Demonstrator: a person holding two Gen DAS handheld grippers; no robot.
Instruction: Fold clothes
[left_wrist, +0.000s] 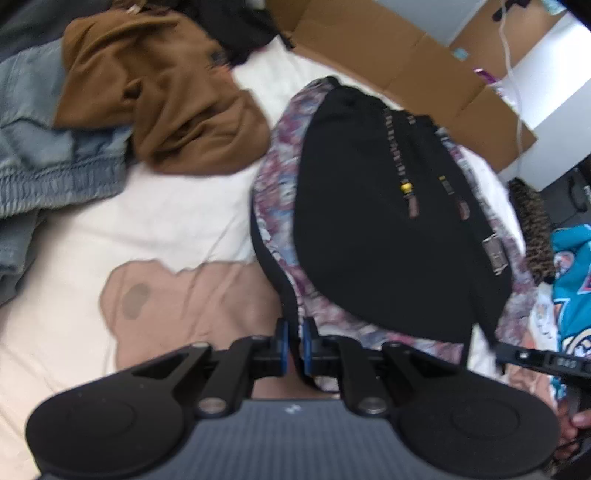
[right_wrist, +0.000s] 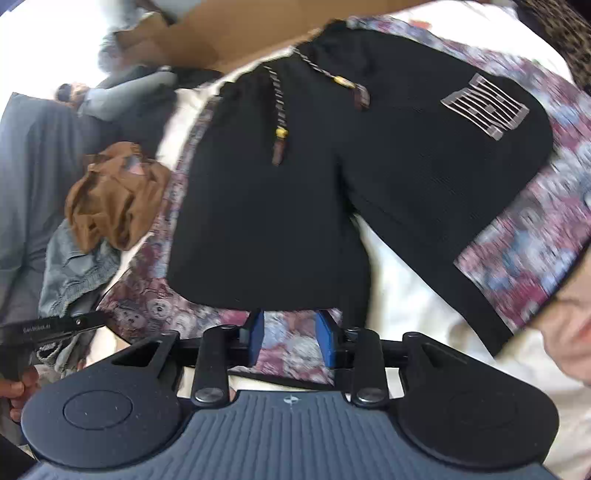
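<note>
Black shorts (right_wrist: 332, 177), a matte knit with striped drawstrings and a barred patch, lie spread flat at the bed's (left_wrist: 166, 206) middle on patterned shorts (left_wrist: 273, 184), apparently laid out for folding. The left hand-held gripper (left_wrist: 295, 343) is nearly shut, pinching the patterned pair's dark hem at its near edge; the right hand-held gripper (right_wrist: 290, 334) stands open over the same printed cloth, holding nothing. A crumpled brown garment (left_wrist: 166, 96) and elastic-waisted denim (left_wrist: 40, 155) sit to the far left, likely waiting; cardboard (left_wrist: 406, 70) lies beyond.

left tool (left_wrist: 298, 343) pinched closed, right tool (right_wrist: 290, 338) parted
</note>
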